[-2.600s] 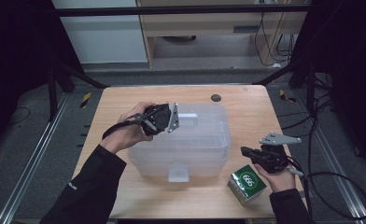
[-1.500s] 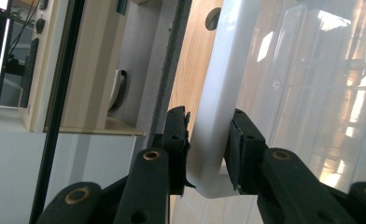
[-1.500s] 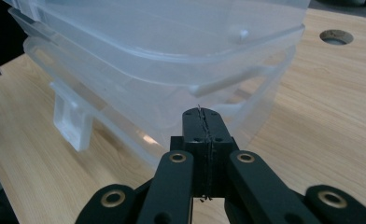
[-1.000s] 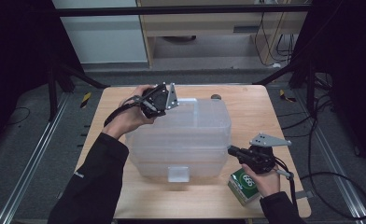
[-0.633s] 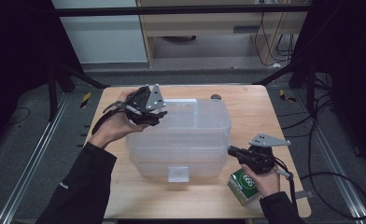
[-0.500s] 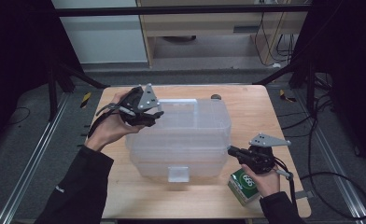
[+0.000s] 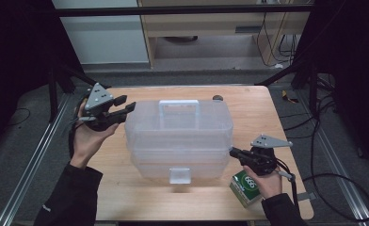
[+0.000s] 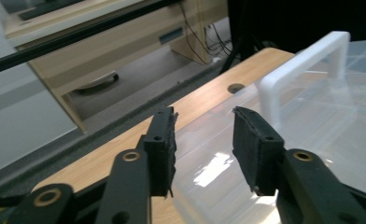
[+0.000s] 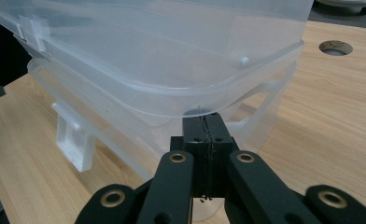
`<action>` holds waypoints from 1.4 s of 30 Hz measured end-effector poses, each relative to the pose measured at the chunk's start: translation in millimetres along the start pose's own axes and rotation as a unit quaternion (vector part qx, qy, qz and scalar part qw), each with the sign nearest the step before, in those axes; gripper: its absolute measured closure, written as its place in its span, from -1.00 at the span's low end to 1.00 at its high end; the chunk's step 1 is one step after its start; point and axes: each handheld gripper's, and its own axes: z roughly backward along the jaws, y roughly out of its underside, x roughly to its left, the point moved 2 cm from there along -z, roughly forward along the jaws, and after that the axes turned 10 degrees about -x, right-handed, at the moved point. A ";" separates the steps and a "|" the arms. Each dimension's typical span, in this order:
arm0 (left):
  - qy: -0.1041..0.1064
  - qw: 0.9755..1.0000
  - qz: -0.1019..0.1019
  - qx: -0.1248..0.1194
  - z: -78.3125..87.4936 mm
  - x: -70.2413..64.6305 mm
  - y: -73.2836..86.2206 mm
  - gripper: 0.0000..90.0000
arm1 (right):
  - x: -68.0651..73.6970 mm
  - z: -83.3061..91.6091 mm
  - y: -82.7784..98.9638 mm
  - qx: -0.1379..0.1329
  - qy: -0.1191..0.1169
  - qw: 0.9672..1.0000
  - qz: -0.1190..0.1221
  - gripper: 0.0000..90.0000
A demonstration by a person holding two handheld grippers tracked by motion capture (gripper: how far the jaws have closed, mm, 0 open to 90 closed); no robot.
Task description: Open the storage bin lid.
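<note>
I log: storage box [image 7: 180, 136], clear frosted plastic, white handle [image 8: 302, 65] and latch [image 7: 180, 175]; small carton [image 7: 246, 187], green with white markings; table [image 7: 126, 197], light wood grain; both grippers, black.

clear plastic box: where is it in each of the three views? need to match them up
High view: clear box, table centre.
Left gripper view: right side, beyond the open jaws, white handle upper right.
Right gripper view: upper half, above the shut jaws.
Shared landmark: round hole in the table.

Carton [image 7: 246, 186] right of bin [image 7: 179, 136] (front).
</note>
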 end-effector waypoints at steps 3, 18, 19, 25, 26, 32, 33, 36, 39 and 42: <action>-0.022 0.999 0.024 0.004 11.5 6.3 8.9 0.49 | 0.1 0.1 0.0 0.000 0.001 1.000 0.000 1.00; -0.062 0.996 0.061 0.023 48.0 12.3 71.0 0.99 | 0.6 -1.9 1.5 0.000 0.005 1.000 0.004 1.00; -0.062 0.996 0.061 0.023 48.0 12.3 71.0 0.99 | 0.6 -1.9 1.5 0.000 0.005 1.000 0.004 1.00; -0.038 0.996 0.070 0.042 49.9 4.4 91.3 0.99 | 0.9 -1.0 1.6 -0.001 0.006 1.000 0.005 1.00; -0.037 0.996 0.066 0.051 50.2 1.8 97.2 0.99 | 1.2 -1.5 2.2 -0.002 0.007 1.000 0.006 1.00; -0.014 0.995 0.070 0.071 45.8 -4.0 112.2 0.99 | 1.5 -1.6 2.6 0.000 0.007 1.000 0.006 1.00; -0.010 0.995 0.067 0.078 44.0 -5.5 114.7 0.99 | 1.4 -1.7 2.6 0.001 0.008 1.000 0.006 1.00; 0.006 0.994 0.060 0.091 39.5 -10.3 121.5 0.99 | 1.5 -1.6 2.6 0.000 0.008 1.000 0.006 1.00; 0.015 0.994 0.059 0.093 39.1 -12.1 123.5 0.99 | 1.3 -1.6 2.7 0.001 0.008 1.000 0.007 1.00; 0.029 0.993 0.059 0.095 37.8 -16.6 125.1 0.99 | 1.4 -1.7 2.7 0.001 0.007 1.000 0.005 1.00</action>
